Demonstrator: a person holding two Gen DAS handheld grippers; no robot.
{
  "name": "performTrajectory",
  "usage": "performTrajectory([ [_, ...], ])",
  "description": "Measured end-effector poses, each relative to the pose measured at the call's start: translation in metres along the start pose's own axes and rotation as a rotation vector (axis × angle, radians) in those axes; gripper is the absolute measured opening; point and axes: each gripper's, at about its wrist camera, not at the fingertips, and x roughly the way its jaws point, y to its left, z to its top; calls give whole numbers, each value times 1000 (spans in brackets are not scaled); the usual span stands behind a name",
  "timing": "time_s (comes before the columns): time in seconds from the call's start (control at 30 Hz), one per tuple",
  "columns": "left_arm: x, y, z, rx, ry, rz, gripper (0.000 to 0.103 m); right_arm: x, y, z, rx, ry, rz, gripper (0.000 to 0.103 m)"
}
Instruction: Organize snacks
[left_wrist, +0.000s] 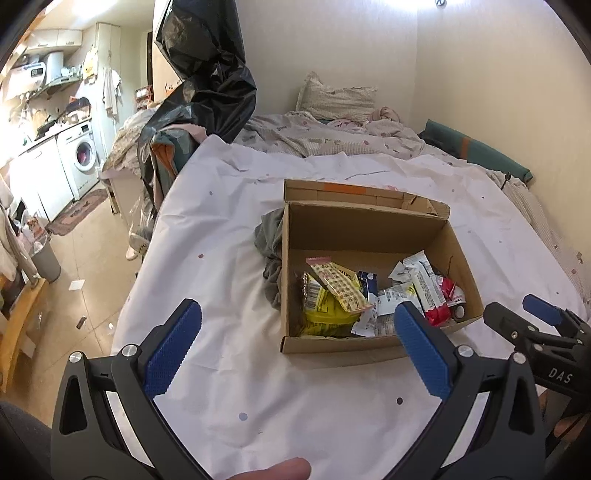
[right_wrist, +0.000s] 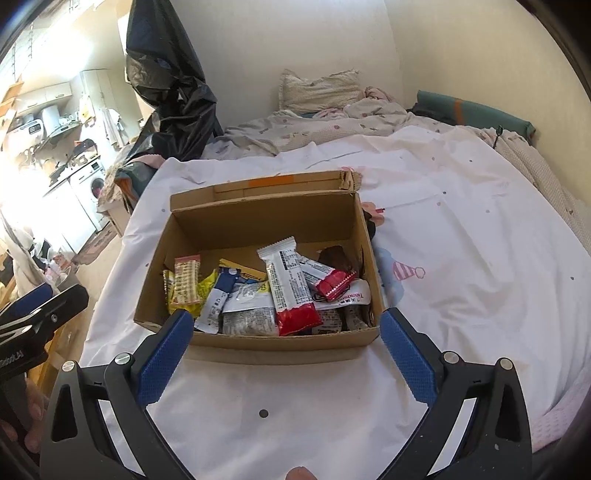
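A bed (left_wrist: 332, 387) under a white dotted sheet fills the centre, a pillow (left_wrist: 334, 101) against the cream wall (left_wrist: 332, 40) above. At left, bright light washes a kitchen with a washing machine (left_wrist: 83, 157) and tiled floor (left_wrist: 92, 280).

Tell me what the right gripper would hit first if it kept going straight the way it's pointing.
Probably the near wall of the cardboard box, which sits between the open right gripper fingers on the white sheet. If it travels higher, the red-and-white snack packet comes first; depth is unclear.
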Motion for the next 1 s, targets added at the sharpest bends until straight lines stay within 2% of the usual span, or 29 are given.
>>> performTrajectory([
  [0.23, 5, 3, -2, -22, 32, -16, 103, 1, -1, -1, 0, 4, 0, 103],
  [1.0, 4, 2, -2, -23, 36, -23, 103, -1, 2, 0, -17, -5, -2, 103],
])
